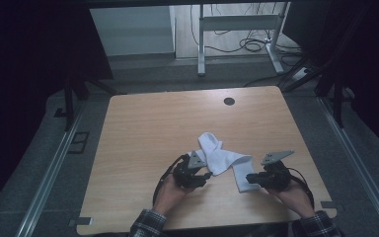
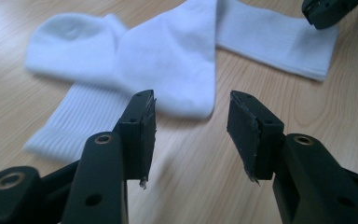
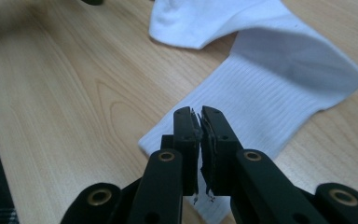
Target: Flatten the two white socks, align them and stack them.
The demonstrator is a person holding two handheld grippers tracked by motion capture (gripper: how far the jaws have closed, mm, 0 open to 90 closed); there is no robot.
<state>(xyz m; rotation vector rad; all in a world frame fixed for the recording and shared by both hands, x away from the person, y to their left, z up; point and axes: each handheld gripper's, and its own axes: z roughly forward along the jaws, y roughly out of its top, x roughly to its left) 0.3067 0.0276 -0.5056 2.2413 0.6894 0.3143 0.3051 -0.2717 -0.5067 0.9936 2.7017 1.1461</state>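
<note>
Sock (image 3: pixel 279 100) cuff pinched, half-hidden by right tool (image 3: pixel 200 116) — left tool (image 2: pixel 191 126) half-wide, empty.

White sock (image 3: pixel 279 88) runs off the top edge of the right gripper view; its cuff edge hides behind the closed right gripper (image 3: pixel 200 122), so any pinch cannot be told.

White ribbed socks (image 1: pixel 222 159) on a light wood-grain worktop (image 1: pixel 143 133); black hand-held grippers, plaid sleeves (image 1: pixel 148 224) near.
</note>
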